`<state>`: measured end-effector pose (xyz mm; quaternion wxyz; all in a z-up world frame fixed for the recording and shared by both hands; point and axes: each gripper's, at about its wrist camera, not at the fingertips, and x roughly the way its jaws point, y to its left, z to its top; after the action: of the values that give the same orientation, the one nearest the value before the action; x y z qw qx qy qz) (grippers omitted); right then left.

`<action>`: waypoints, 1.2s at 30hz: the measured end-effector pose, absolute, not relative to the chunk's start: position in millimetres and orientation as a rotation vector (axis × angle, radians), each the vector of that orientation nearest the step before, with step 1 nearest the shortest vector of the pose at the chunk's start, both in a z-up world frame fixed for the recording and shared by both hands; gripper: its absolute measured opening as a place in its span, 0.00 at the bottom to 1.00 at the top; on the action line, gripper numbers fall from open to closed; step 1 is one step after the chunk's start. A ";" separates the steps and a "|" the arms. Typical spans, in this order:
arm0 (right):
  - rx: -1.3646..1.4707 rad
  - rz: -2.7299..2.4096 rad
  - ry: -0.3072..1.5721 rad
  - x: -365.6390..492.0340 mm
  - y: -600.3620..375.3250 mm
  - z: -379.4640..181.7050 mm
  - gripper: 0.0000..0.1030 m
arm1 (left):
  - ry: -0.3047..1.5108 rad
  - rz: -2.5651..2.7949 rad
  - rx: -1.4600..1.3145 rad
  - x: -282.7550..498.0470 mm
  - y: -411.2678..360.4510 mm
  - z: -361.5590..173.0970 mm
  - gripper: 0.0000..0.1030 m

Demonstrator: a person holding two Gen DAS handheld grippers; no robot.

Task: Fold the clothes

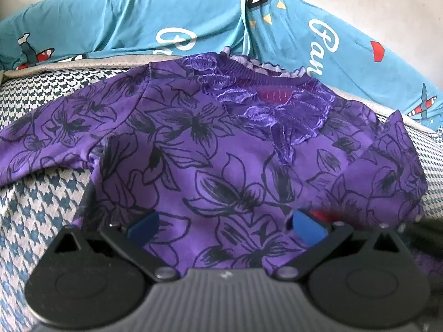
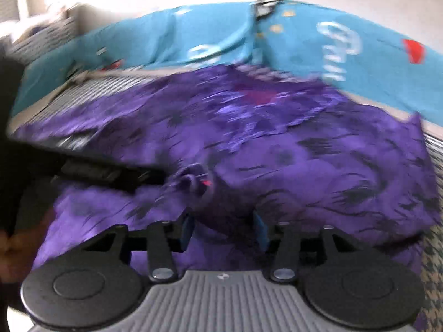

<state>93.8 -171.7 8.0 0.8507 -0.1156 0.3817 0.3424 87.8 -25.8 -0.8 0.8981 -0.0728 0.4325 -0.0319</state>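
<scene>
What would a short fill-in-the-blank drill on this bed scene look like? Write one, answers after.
1. The flowered top is coloured ____.
2. It lies on a ____-patterned cover.
3. Behind its neckline lies a ____ printed sheet.
4. The left gripper has its jaws ____.

Answers: purple; houndstooth; blue; open

The blue sheet carries white script: "Par" at 2 o'clock, another, half-hidden word at 12 o'clock.

black grippers — blue pads, ribbed grey housing
</scene>
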 end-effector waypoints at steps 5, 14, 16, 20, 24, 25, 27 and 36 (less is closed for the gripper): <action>-0.284 0.841 0.792 80.7 -167.2 11.0 0.44 | 0.894 -0.057 -0.160 88.6 -22.7 1.1 1.00; -0.282 0.750 0.704 81.0 -159.1 15.9 0.55 | 0.911 -0.047 -0.192 91.6 -17.6 -0.6 1.00; -0.308 0.744 0.714 81.4 -151.3 9.2 0.55 | 0.911 -0.053 -0.199 91.6 -17.8 -0.3 1.00; -0.412 0.718 0.722 77.3 -137.5 -8.6 0.55 | 0.919 -0.092 -0.233 92.4 -17.5 1.6 1.00; -0.407 0.667 0.713 78.4 -137.4 -15.4 0.22 | 0.943 -0.158 -0.282 94.5 -18.8 2.4 1.00; -0.388 0.661 0.717 80.3 -138.8 -13.6 0.17 | 0.946 -0.174 -0.293 95.2 -19.3 2.7 1.00; -0.351 0.641 0.712 83.6 -143.6 -10.0 0.11 | 0.959 -0.215 -0.326 97.9 -19.9 2.3 1.00; -0.222 0.670 0.639 80.3 -159.3 10.6 0.10 | 1.031 -0.426 -0.510 109.7 -32.9 -13.2 1.00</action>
<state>80.3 -159.3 10.6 0.8887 -0.1071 0.3075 0.3227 109.7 -32.9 -13.2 0.8176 -0.2395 0.4839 -0.2000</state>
